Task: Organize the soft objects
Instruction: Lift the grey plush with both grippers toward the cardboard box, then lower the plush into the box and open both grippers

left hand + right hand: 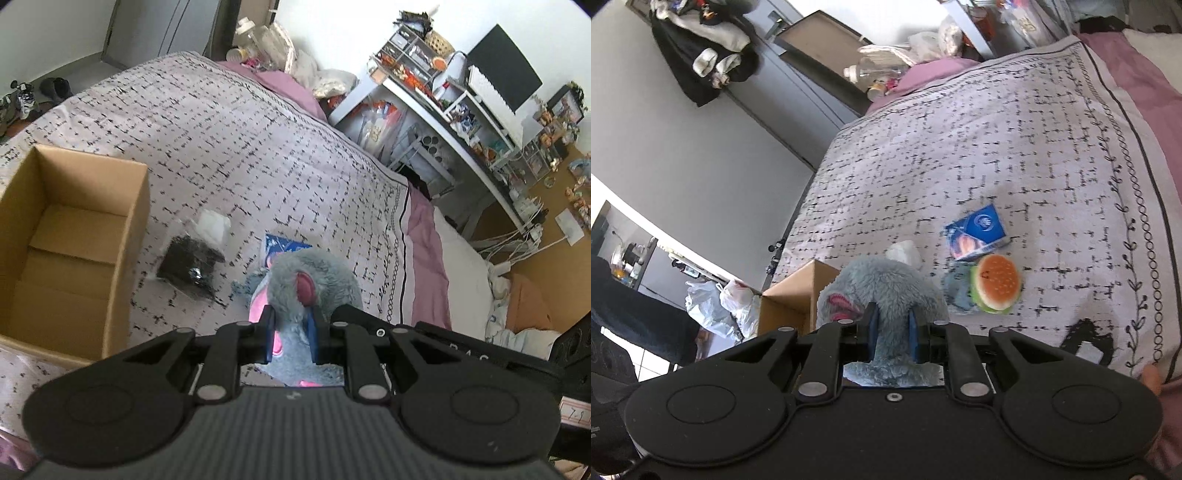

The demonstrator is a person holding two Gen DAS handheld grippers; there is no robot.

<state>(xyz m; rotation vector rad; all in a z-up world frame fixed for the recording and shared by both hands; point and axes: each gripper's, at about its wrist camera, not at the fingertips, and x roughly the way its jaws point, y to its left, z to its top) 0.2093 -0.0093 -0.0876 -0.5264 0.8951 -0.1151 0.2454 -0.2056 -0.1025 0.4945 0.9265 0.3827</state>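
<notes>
A grey plush toy [306, 280] with pink ears is held above the patterned bed cover. My left gripper [291, 334] is shut on it, and my right gripper [892, 336] is shut on the same plush [886, 291]. An open cardboard box [136, 206] stands on the bed to the left of the plush; its corner [798, 299] shows in the right wrist view. A soft burger toy [997, 282] lies on the bed beside a small blue-grey plush [955, 290]. A black fuzzy item in a clear bag [190, 264] lies next to the box.
A blue packet [977, 232] and a white tissue [905, 253] lie on the bed. A black and white item [1087, 341] lies near the bed's edge. A cluttered white desk [461, 122] stands beyond the bed.
</notes>
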